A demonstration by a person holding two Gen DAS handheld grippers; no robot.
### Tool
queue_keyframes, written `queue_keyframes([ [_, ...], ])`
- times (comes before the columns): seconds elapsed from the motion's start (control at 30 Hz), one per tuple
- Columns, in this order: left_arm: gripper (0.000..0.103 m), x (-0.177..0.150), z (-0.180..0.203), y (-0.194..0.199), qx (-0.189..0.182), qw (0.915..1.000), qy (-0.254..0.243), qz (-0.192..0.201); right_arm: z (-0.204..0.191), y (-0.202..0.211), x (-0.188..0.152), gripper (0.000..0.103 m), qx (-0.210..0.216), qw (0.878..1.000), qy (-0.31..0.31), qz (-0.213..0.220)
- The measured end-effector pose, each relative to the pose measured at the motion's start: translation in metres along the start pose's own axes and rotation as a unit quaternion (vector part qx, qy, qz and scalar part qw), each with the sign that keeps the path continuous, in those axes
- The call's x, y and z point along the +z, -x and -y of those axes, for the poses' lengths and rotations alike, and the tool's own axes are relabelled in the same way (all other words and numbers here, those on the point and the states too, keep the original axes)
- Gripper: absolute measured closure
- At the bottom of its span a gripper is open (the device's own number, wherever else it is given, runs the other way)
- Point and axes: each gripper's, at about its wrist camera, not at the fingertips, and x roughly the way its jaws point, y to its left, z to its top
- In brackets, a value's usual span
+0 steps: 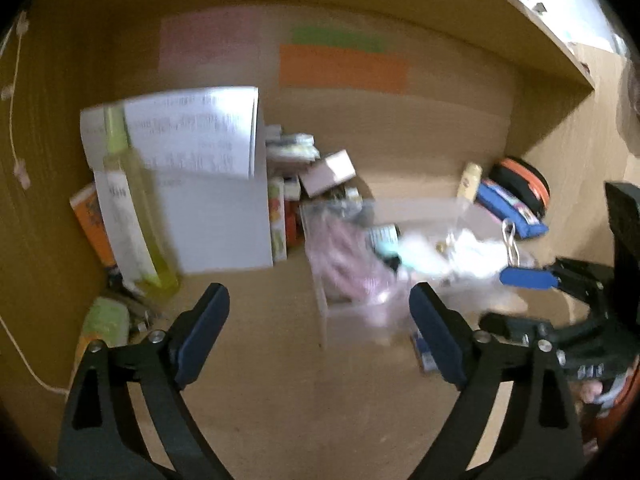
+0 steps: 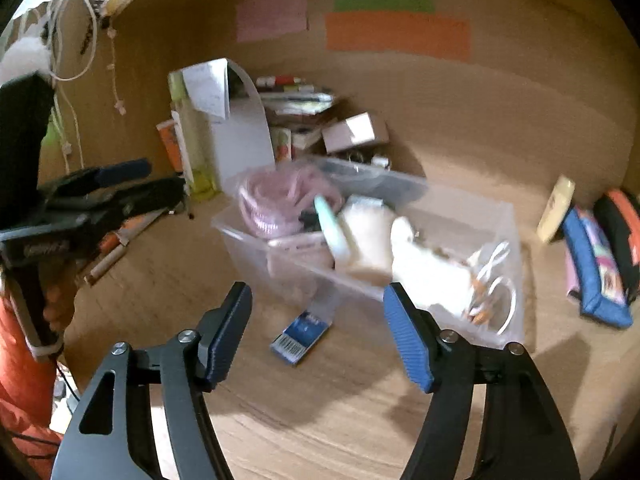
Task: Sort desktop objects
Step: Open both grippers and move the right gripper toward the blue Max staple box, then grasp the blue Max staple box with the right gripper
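A clear plastic box (image 2: 248, 248) stands mid-desk, holding a pink coiled cable (image 2: 280, 200), a teal item (image 2: 332, 228) and white cables (image 2: 496, 280). A small blue packet (image 2: 300, 334) lies flat on the desk just in front of the box. My right gripper (image 2: 317, 296) hovers open short of the packet and holds nothing. My left gripper (image 1: 319, 296) is open wide and holds nothing; the box (image 1: 344, 320) lies beyond its fingers. The left gripper (image 2: 120, 172) shows at the left of the right wrist view. A blue pad of the right one shows at the right of the left wrist view.
A yellow-green bottle (image 1: 132, 208) and a white paper holder (image 1: 216, 216) stand at the back left, with stacked small boxes (image 1: 328, 172) beside them. A cream tube (image 2: 556, 208), a blue pencil case (image 2: 596, 276) and a black-orange case (image 2: 624, 232) sit right. Pens (image 2: 116, 248) lie left.
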Motion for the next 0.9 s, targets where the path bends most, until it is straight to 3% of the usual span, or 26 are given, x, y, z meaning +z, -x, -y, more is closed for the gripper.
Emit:
queue_keyframes([
  [0.2, 0.011, -0.032, -0.002, -0.010, -0.017, 0.9992, 0.008, -0.034, 0.009, -0.024, -0.013, 0.038, 0.009, 0.997, -0.054, -0.048],
  [0.4, 0.011, -0.048, -0.006, -0.027, -0.005, 0.9980, 0.024, -0.059, -0.008, -0.053, -0.027, 0.039, -0.002, 0.994, -0.035, -0.099],
  [0.53, 0.011, -0.051, -0.006, -0.027, 0.000, 0.9980, 0.030, -0.056, -0.023, -0.064, -0.028, 0.040, -0.014, 0.994, -0.008, -0.110],
  [0.67, 0.011, -0.052, -0.004, -0.028, 0.009, 0.9982, 0.026, -0.054, -0.026, -0.077, -0.029, 0.057, -0.024, 0.992, -0.002, -0.127],
  [0.73, 0.012, -0.053, -0.004, -0.031, 0.010, 0.9978, 0.024, -0.062, -0.027, -0.078, -0.030, 0.060, -0.038, 0.992, 0.005, -0.123],
  [0.9, 0.030, -0.054, 0.002, -0.044, 0.004, 0.9953, 0.005, -0.097, -0.025, -0.075, -0.032, 0.069, -0.040, 0.992, 0.008, -0.122],
])
